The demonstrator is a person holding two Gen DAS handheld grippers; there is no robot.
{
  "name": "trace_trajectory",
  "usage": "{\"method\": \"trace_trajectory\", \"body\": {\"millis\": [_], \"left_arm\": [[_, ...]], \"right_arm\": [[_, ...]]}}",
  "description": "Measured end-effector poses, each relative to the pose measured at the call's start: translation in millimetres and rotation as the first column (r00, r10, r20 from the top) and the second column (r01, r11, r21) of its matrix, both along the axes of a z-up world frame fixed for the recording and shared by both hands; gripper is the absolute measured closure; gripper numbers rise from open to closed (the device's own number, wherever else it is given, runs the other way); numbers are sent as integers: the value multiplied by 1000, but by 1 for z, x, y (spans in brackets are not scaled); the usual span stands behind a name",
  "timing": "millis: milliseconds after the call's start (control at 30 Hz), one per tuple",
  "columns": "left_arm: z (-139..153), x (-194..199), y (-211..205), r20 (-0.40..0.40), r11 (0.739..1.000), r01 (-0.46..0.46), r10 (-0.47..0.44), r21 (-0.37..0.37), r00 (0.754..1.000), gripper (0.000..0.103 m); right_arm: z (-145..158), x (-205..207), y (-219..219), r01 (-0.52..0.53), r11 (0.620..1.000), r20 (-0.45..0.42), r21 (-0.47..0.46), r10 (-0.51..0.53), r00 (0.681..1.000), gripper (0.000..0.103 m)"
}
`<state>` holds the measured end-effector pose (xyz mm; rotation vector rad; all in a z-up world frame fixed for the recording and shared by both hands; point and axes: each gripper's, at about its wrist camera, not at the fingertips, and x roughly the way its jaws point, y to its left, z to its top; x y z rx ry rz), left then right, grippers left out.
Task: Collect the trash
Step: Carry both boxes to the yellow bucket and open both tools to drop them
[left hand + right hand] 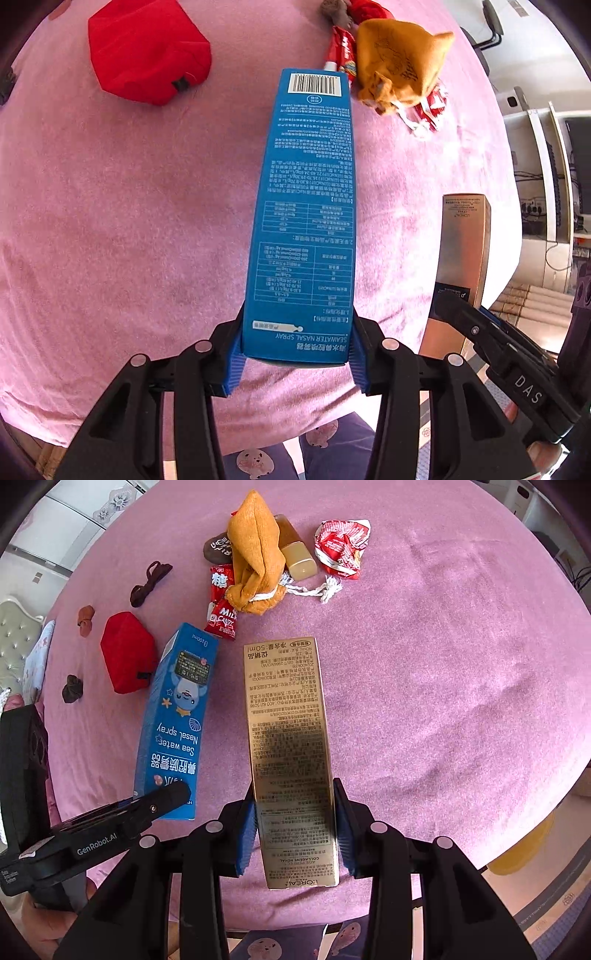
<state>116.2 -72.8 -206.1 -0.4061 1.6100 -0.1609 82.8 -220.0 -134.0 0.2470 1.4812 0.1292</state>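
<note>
My left gripper [297, 343] is shut on a blue nasal spray box [304, 206], held over the pink tablecloth; the box also shows in the right wrist view [175, 720]. My right gripper [295, 823] is shut on a gold L'Oreal box [290, 746], which appears at the right in the left wrist view [461, 254]. Red candy wrappers [221, 605] and a crumpled red-white wrapper [341, 548] lie at the far side of the table.
An orange drawstring pouch [255, 557], a red pouch [127, 651], a tan bottle [295, 550], a brown stone [218, 546], dark hair ties [149, 578] and small brown items [85, 620] lie on the pink tablecloth [443, 664]. The table edge curves at the right.
</note>
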Motion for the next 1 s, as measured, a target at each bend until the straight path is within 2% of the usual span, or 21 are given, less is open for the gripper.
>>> {"method": "trace_trajectory", "body": {"millis": [200,300,467,567,767,1000], "left_arm": [[6,2,-21,8,997,71,-71,-40,997,58],[22,-1,-28,26,990,129,-128,-50,991,58],[36,3,-80,49,968,249,-247,-44,968,58],[43,-12,-108,54,951,306,-304,-48,951,58],[48,-26,-184,53,893,447,-445,-50,894,57],[41,-66,-296,41,802,594,-592,-63,805,57]], "right_arm": [[10,-22,-26,64,998,-2,-5,-64,998,66],[16,-32,-50,108,994,0,-3,-108,994,66],[24,-51,-101,194,981,15,-2,-194,981,66],[27,-64,-138,253,968,19,0,-253,967,66],[31,-105,-226,385,923,29,5,-385,923,66],[23,-173,-332,529,848,6,-15,-529,848,66]]}}
